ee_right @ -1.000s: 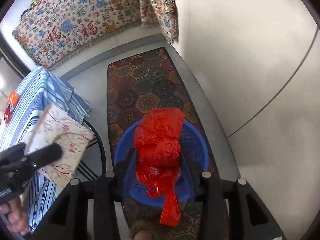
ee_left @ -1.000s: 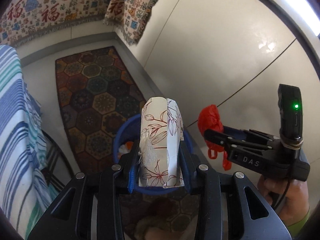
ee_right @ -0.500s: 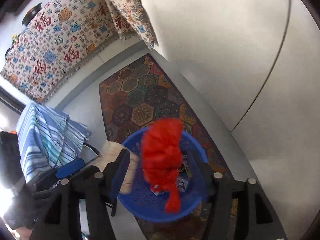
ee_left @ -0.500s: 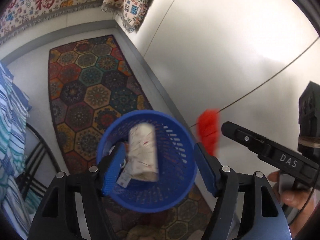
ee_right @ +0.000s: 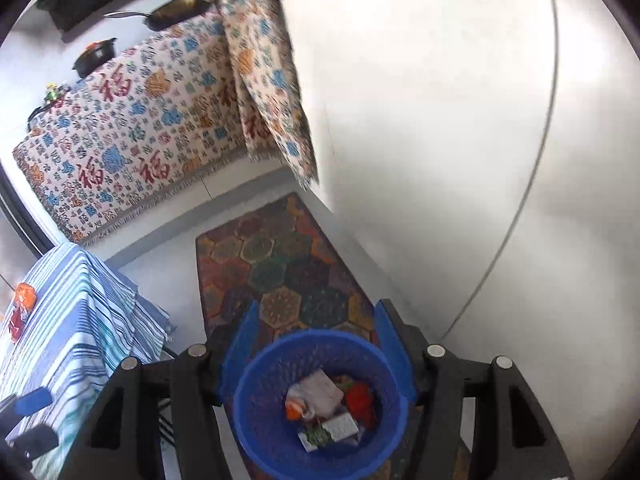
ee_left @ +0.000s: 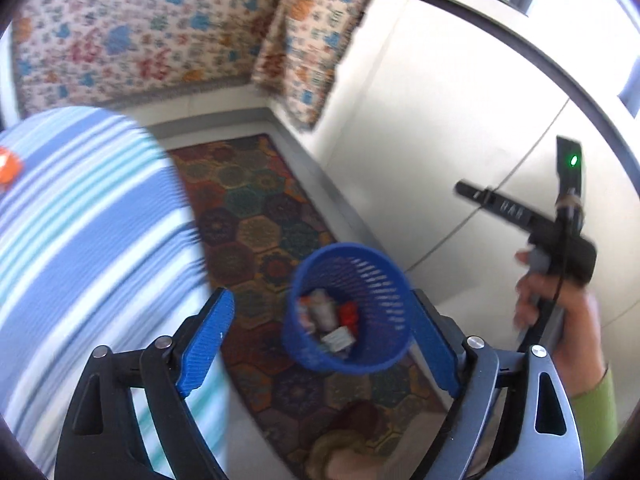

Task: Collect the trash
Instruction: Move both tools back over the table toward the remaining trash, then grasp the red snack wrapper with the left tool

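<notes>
Trash still to be collected lies on the striped bench point(ee_right: 76, 320), where an orange packet point(ee_right: 25, 297) and a red piece point(ee_right: 16, 325) just below it sit near the far left edge of the right wrist view; the same orange packet point(ee_left: 7, 168) shows at the left edge of the left wrist view. Both lie well apart from the blue basket point(ee_right: 256, 400) on the patterned rug point(ee_right: 280, 264), which already holds a white carton point(ee_right: 340, 426), a red bag point(ee_right: 360, 398) and other scraps. The left gripper point(ee_left: 320, 344) has its fingers spread wide with nothing between them, having just been opening, and the basket point(ee_left: 384, 280) sits below and ahead of it. The right gripper point(ee_right: 316, 344) has its fingers apart and empty too, having just opened, directly above the basket. The coming move turns on this: the remaining pieces lie off to the left of both grippers, up on the bench, so the left hand looks the nearer one, and I judge it would swing left and away from the basket. The packet's long axis is too small and blurred to tell
</notes>
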